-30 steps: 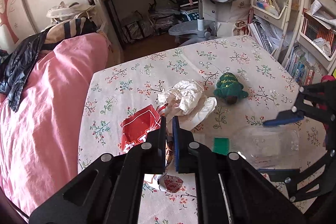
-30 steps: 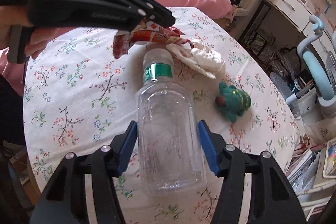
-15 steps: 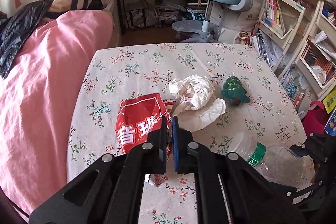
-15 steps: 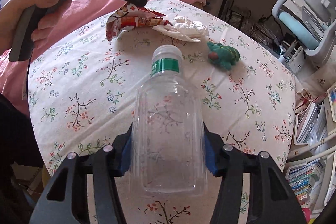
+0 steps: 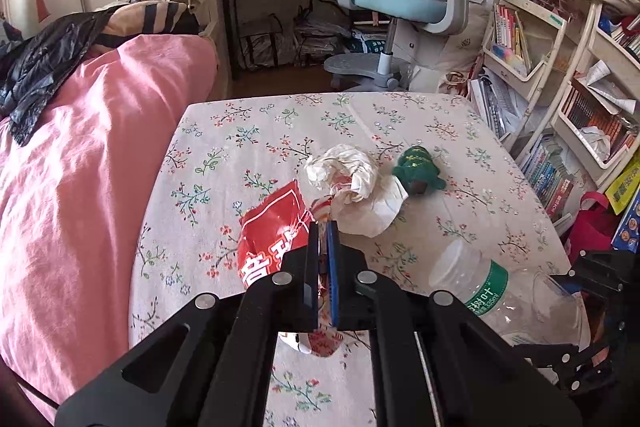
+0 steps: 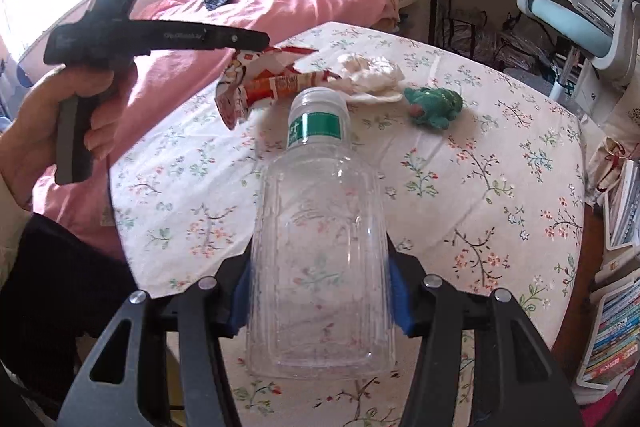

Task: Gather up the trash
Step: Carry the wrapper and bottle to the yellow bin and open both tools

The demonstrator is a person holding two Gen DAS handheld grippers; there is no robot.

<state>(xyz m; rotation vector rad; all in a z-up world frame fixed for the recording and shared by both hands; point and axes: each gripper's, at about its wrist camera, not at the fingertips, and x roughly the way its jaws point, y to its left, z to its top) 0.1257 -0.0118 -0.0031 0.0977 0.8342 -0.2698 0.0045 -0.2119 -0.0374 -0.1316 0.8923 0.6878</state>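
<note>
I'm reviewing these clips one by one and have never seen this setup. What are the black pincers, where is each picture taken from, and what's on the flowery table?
There is no robot here. A person holds a black two-finger gripper in each hand, and each one carries a wide-angle camera looking forward along its fingers. So one picture looks out from the left gripper, the other from the right gripper. In the right view you also see the person's hand holding the left one.

The left gripper is shut on the edge of a red snack wrapper. The right gripper is clamped around the body of an empty clear plastic bottle with a green label.

On the floral tablecloth lie a crumpled white paper and a small green plush toy. No bin shows in either view.
</note>
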